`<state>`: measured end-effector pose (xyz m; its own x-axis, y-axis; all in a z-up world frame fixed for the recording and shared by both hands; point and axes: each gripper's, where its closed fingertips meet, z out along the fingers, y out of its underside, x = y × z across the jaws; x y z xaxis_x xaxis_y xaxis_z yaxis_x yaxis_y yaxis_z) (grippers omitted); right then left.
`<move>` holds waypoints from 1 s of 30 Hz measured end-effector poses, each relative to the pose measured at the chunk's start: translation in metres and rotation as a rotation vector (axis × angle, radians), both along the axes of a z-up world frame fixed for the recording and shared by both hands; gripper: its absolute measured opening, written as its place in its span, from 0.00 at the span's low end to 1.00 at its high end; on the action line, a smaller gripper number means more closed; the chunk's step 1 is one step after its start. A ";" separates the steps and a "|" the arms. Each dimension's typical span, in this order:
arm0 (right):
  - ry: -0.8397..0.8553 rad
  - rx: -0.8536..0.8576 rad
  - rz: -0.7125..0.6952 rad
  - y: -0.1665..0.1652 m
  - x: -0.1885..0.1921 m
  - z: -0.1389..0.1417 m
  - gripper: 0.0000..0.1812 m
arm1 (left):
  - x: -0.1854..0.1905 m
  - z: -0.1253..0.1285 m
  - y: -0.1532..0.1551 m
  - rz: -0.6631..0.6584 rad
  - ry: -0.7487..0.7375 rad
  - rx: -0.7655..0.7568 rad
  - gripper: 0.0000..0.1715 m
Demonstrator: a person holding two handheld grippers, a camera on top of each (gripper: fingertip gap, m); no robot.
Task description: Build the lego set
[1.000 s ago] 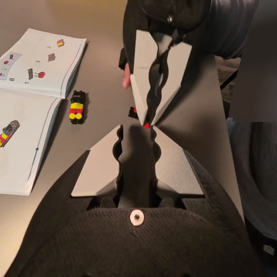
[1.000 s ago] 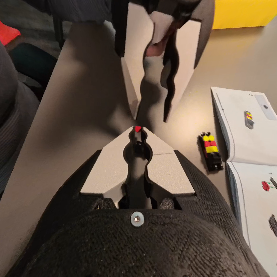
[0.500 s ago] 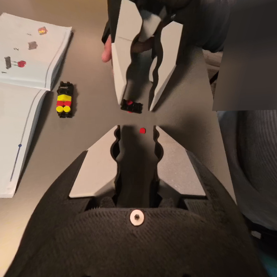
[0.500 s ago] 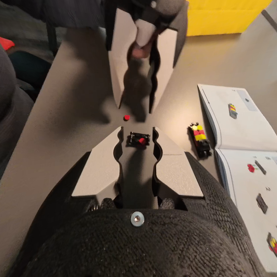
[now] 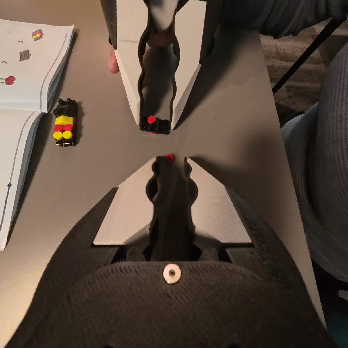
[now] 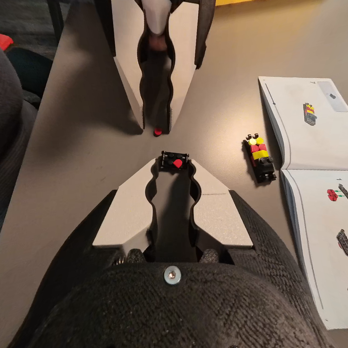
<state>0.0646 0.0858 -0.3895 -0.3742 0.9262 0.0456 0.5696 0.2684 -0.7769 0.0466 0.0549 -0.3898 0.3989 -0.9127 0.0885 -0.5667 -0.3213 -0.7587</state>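
Observation:
A small black plate (image 6: 169, 157) with a red piece (image 6: 177, 163) on top lies on the grey table (image 6: 216, 113). My right gripper (image 6: 173, 160) has its jaws closed against the plate's two ends; the left wrist view shows this gripper (image 5: 156, 127) gripping the plate (image 5: 160, 125). A loose red round stud (image 5: 169, 157) lies on the table between the tips of my left gripper (image 5: 171, 159), which is open with a gap on each side. The right wrist view shows the left gripper (image 6: 156, 129) opposite, around the stud (image 6: 157, 132).
A finished black, red and yellow lego assembly (image 5: 64, 124) lies beside the open instruction booklet (image 5: 28, 66); the right wrist view shows both, assembly (image 6: 259, 158) and booklet (image 6: 310, 122). The table edge and a person's legs (image 5: 320, 169) are close by. A yellow object (image 6: 263, 1) is far off. There is about 4 centimeters between the tips of the two grippers.
The right gripper let go of the red stud, opened, then closed around the black plate. The stud dropped onto the table. The left gripper moved up to it and narrowed its jaws.

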 end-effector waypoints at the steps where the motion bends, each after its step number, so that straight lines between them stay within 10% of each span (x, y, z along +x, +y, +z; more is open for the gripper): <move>1: -0.002 -0.003 0.000 0.000 0.000 0.000 0.16 | 0.000 0.000 0.000 0.002 -0.003 -0.004 0.14; 30: -0.005 -0.007 0.049 -0.011 0.000 0.000 0.15 | 0.001 -0.001 0.002 -0.025 0.005 0.000 0.06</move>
<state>0.0644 0.0751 -0.3896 -0.4194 0.9070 0.0371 0.5597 0.2906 -0.7761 0.0474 0.0570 -0.3908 0.3764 -0.9224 0.0864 -0.5783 -0.3068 -0.7559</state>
